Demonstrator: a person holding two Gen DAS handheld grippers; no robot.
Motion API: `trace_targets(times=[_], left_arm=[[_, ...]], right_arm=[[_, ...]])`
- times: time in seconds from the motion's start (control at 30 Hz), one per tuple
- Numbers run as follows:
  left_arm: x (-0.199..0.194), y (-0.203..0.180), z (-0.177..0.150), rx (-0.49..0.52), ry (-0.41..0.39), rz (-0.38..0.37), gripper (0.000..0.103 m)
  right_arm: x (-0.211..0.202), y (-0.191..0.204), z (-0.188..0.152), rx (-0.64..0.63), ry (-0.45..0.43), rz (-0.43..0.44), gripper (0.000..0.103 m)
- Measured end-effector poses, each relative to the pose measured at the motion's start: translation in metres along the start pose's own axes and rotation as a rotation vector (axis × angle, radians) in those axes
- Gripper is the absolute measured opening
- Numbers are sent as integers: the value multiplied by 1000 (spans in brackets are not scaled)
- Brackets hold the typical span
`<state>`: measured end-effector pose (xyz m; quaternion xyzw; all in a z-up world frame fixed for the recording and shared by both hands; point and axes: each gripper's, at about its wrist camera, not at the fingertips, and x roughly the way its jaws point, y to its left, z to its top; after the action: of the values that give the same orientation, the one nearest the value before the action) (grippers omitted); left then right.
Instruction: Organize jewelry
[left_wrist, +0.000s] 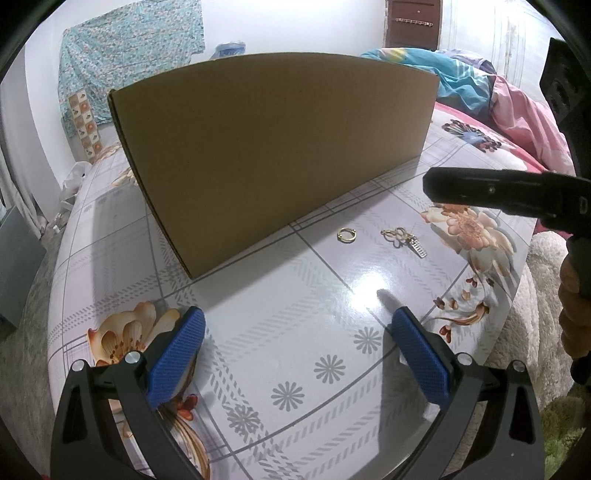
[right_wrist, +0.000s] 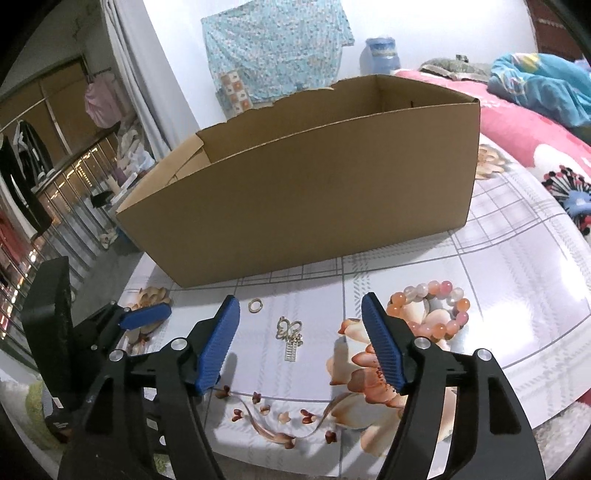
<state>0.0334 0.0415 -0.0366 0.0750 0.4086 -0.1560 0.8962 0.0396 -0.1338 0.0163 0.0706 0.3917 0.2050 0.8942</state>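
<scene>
— We are holding both grippers over the table (right_wrist: 517, 229) with nothing in them: the right gripper (right_wrist: 301, 314) is hovering with its jaws wide apart, and the left gripper (left_wrist: 297, 325) is standing just as open, off to the side.

— And the jewelry is lying in front of the cardboard box (right_wrist: 295, 192): the small gold ring (right_wrist: 255, 305) nearest its wall, the butterfly pendant (right_wrist: 290, 334) just beside that, the bead bracelet (right_wrist: 432, 306) further right.

— The pendant is sitting between our right fingers, so we are probably going for it first. It is thin and flat on a glossy cloth; we are risking the pads sliding over it, or pushing it away.

— Its dangling charm is worrying us too. It could slip out on the way over the box's tall wall.

— And the ring is lying close enough to get nudged.
</scene>
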Motion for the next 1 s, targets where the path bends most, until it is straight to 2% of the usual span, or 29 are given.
trace_targets(times=[0.2, 0.3, 0.37, 0.57, 0.77, 1.0], left_arm=[[0, 0, 0, 1, 0, -1, 99], [0, 0, 0, 1, 1, -1, 99], [0, 0, 0, 1, 2, 0, 99], [0, 0, 0, 1, 1, -1, 99], [0, 0, 0, 1, 2, 0, 99], [1, 0, 0, 1, 2, 0, 99]], right_arm=[[0, 0, -1, 1, 0, 2, 68], [-2, 0, -2, -2, 0, 7, 73], [-2, 0, -1, -3, 2, 10, 81], [-3, 0, 1, -1, 5, 6, 90], [-5, -1, 1, -3, 3, -15, 95], [-3, 4, 1, -29, 13, -71, 95]])
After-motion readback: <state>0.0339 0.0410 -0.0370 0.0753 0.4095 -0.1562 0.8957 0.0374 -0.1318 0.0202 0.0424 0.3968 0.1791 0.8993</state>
